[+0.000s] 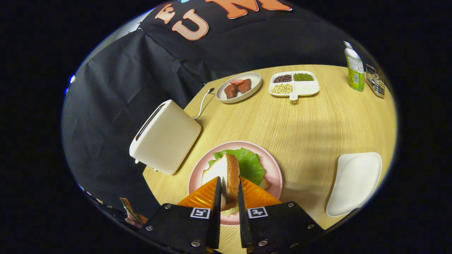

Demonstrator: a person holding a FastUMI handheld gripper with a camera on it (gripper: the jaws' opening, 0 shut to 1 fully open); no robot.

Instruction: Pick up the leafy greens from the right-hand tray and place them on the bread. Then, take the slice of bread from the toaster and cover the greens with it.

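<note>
The gripper [229, 195] at the bottom centre of the frame is closed on the slice of bread [227, 178], both fingers pressing its flat faces so it stands on edge, its long axis running straight ahead from the fingertips. Directly beneath and just beyond it, the leafy greens [251, 165] lie on the pink plate [273, 169]. The slice seems to need tipping flat over them. The toaster [166, 137] stands at centre left.

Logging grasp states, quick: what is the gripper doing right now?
Gripper: shut on the tan-crusted slice of bread, held on edge above the green lettuce leaf on the round pink plate.
</note>
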